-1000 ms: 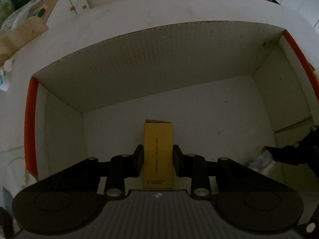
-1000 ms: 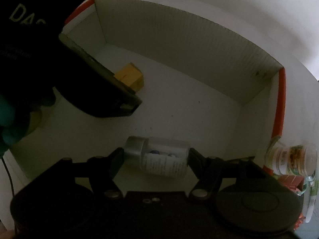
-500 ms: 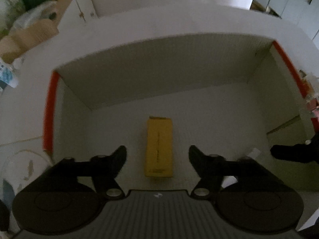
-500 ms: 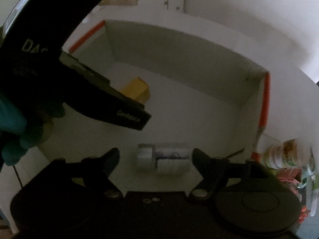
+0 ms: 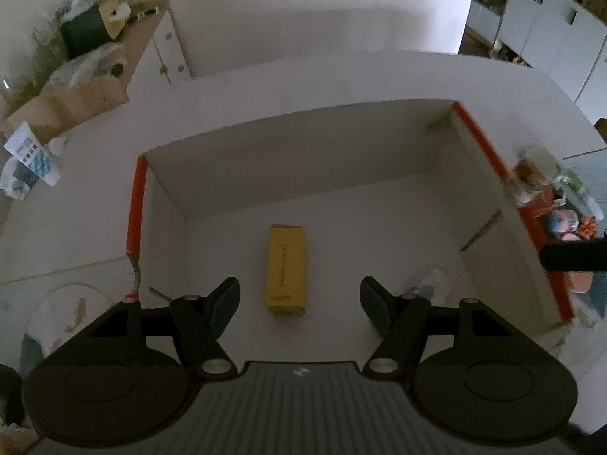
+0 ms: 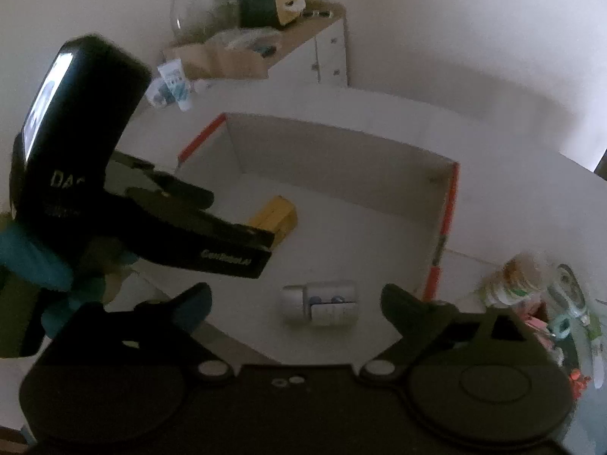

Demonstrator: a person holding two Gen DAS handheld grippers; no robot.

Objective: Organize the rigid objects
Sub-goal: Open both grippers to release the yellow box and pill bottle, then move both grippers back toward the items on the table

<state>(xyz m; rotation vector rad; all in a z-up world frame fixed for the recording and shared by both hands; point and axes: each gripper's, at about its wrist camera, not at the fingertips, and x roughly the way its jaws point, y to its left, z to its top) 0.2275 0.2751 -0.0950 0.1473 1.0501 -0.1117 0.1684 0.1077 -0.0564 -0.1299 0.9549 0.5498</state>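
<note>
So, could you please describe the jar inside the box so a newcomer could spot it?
Find the white box with orange edges. On its floor lie two things: the jar is the clear, silver-capped cylinder on its side, not the yellow carton.

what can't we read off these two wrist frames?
- Yellow rectangular carton: print too small, left wrist; near end hidden by left claw in right wrist.
- Clear plastic bottle with silver cap: label too blurred, right wrist.
- Jars beyond the white cardboard box: motion-blurred, both views.
</note>
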